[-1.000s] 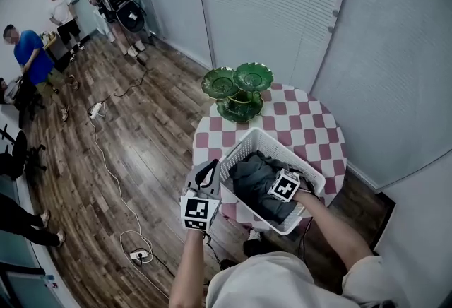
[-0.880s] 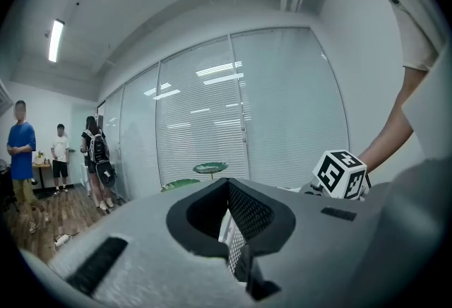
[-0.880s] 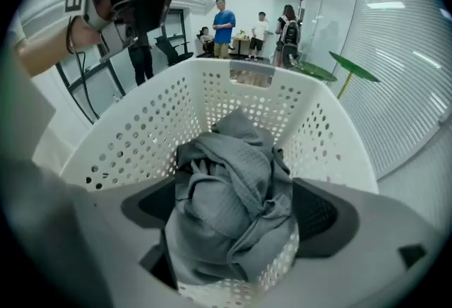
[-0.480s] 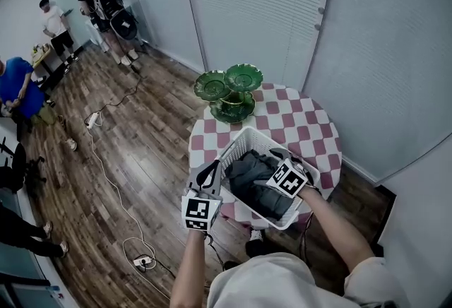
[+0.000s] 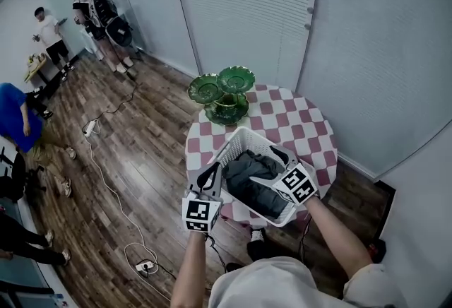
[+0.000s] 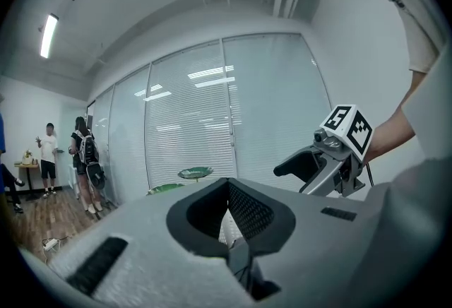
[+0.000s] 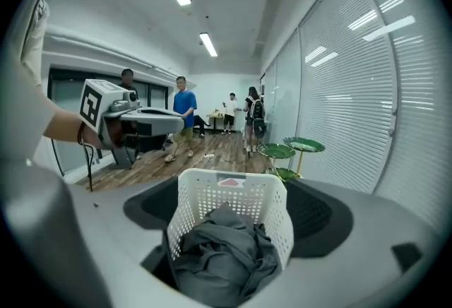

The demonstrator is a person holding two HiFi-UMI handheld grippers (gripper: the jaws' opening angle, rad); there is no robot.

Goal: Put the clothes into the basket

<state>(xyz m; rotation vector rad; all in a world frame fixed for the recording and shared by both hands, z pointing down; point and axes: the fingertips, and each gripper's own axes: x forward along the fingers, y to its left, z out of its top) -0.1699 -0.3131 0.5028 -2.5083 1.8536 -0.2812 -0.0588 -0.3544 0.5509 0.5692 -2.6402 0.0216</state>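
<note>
The clothes (image 5: 251, 171) – a dark grey heap – lie inside the white basket (image 5: 239, 138), which stands on the checked round desk (image 5: 300, 123) near its front edge. The left tool (image 5: 207, 176) is at the basket's left rim, its jaws closed on the perforated wall. The right tool (image 5: 272, 167) hangs over the basket's right side with its jaws wide apart and nothing held – its own view looks between them at the basket and the heap. Green tiered dishes (image 5: 222, 91) stand at the desk's far edge, apart from the basket
</note>
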